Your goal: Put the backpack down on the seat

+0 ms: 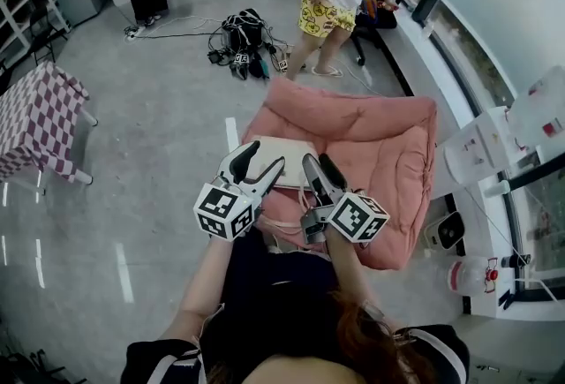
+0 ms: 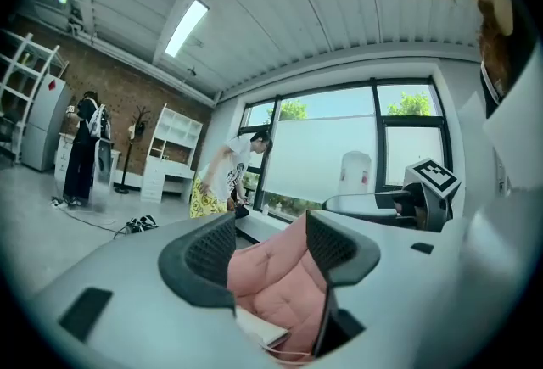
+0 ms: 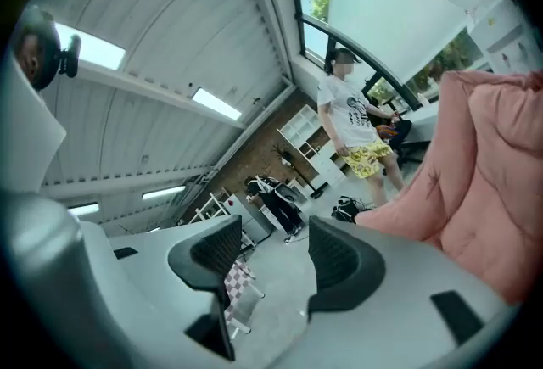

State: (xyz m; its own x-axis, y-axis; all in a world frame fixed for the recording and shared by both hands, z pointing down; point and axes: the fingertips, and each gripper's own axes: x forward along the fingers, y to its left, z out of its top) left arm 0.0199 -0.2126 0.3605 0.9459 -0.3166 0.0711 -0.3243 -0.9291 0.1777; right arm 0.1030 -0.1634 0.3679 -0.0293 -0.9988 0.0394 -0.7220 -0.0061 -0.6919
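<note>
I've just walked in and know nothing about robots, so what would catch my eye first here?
A big pink cushioned seat fills the middle of the head view, with a pale backpack lying on it. Over its near edge, the left gripper and right gripper hover open and empty, each carrying a black-and-white marker cube.

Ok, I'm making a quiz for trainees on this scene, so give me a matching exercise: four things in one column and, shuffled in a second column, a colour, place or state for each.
Things:
1. backpack
2. seat
3. table
4. left gripper

Descriptions:
A. open, nothing between the jaws
B. pink and padded
C. under a checked cloth, at the head view's left edge
D. cream, lying on the seat

Pairs: 1-D, 2-B, 3-C, 4-A
</note>
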